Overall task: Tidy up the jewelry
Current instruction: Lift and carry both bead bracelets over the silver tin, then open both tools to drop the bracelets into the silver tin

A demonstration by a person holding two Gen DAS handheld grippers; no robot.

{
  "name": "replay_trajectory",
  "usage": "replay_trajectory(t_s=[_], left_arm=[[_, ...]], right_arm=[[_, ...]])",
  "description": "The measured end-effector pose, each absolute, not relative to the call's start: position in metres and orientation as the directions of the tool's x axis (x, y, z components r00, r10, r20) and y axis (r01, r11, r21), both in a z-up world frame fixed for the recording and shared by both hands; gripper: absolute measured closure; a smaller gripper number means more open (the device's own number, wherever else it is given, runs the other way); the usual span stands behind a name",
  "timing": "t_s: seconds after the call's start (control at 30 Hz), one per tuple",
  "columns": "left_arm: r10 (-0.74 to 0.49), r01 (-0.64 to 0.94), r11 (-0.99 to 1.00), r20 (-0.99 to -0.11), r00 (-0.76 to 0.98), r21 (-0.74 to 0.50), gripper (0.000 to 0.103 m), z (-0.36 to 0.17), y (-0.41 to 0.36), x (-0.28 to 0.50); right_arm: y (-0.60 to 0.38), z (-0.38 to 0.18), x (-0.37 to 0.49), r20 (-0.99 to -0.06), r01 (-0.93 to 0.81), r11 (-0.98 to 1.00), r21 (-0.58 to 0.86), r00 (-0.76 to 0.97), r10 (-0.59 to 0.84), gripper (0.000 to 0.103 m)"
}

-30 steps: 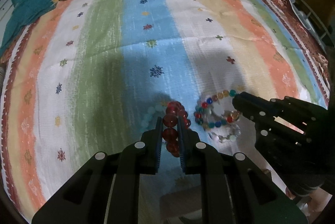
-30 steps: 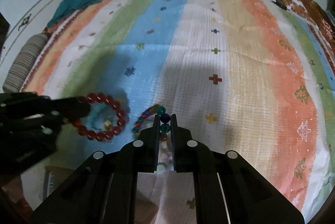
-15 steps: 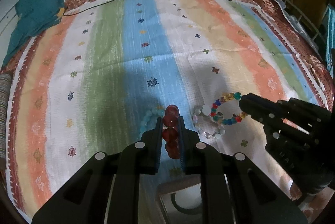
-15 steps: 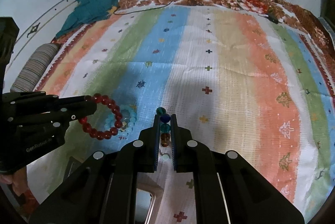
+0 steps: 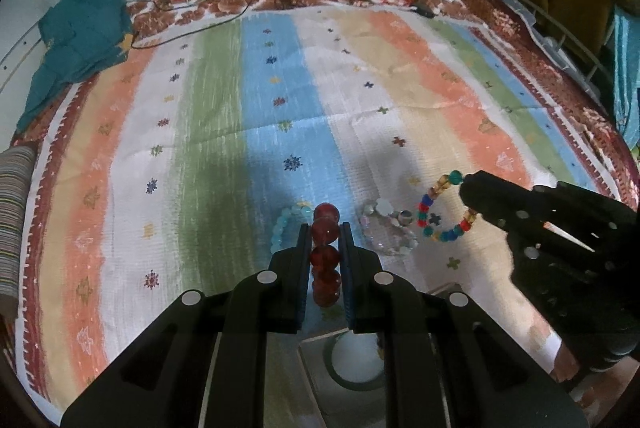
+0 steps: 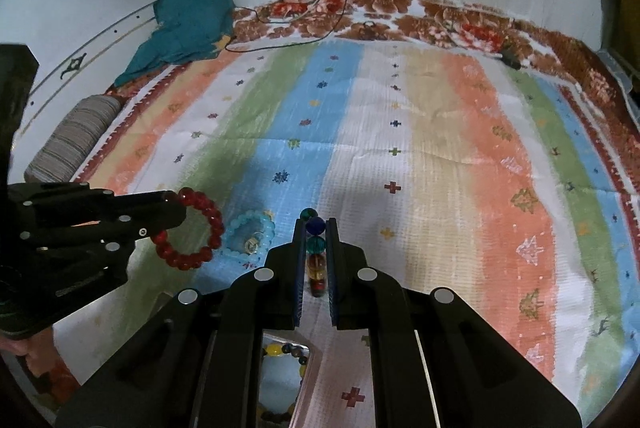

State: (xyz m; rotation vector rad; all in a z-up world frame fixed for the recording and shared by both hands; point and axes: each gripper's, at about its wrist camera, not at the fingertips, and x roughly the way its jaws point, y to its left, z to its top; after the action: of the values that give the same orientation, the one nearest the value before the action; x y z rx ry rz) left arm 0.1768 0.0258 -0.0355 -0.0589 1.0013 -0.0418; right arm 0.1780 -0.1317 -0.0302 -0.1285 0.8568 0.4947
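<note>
My left gripper (image 5: 325,232) is shut on a red bead bracelet (image 5: 326,256), which hangs as a ring (image 6: 192,234) from that gripper (image 6: 176,214) in the right wrist view. My right gripper (image 6: 314,226) is shut on a multicoloured bead bracelet (image 6: 315,248); from the left wrist view it dangles (image 5: 440,212) off that gripper's tip (image 5: 466,190). Both bracelets are lifted off the striped cloth (image 5: 224,132). A light blue bracelet (image 6: 250,234) and a clear bead bracelet (image 5: 388,230) lie on the cloth below.
A box with a round insert (image 5: 352,356) sits under the left gripper, and a box holding bead bracelets (image 6: 282,380) shows beneath the right. A teal cloth (image 5: 80,32) and cables (image 6: 288,40) lie at the far edge. A striped roll (image 6: 76,136) lies on the left.
Both grippers have risen with their bracelets, so more of the cloth and the wall show. The boxes under them have come into view.
</note>
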Motion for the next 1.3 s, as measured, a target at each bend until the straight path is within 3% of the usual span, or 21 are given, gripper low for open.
replay_trajectory(t_s=[0.87, 1.3], left_arm=[[-0.097, 0.042, 0.995, -0.773, 0.627, -0.090, 0.090, -0.004, 0.016, 0.113], [-0.108, 0.062, 0.994, -0.758, 0.643, -0.090, 0.090, 0.000, 0.009, 0.092]], right_arm=[[-0.135, -0.003, 0.124, -0.677, -0.504, 0.861, 0.062, 0.613, 0.408, 0.093], [-0.137, -0.006, 0.109, -0.687, -0.520, 0.851, 0.073, 0.593, 0.421, 0.093]])
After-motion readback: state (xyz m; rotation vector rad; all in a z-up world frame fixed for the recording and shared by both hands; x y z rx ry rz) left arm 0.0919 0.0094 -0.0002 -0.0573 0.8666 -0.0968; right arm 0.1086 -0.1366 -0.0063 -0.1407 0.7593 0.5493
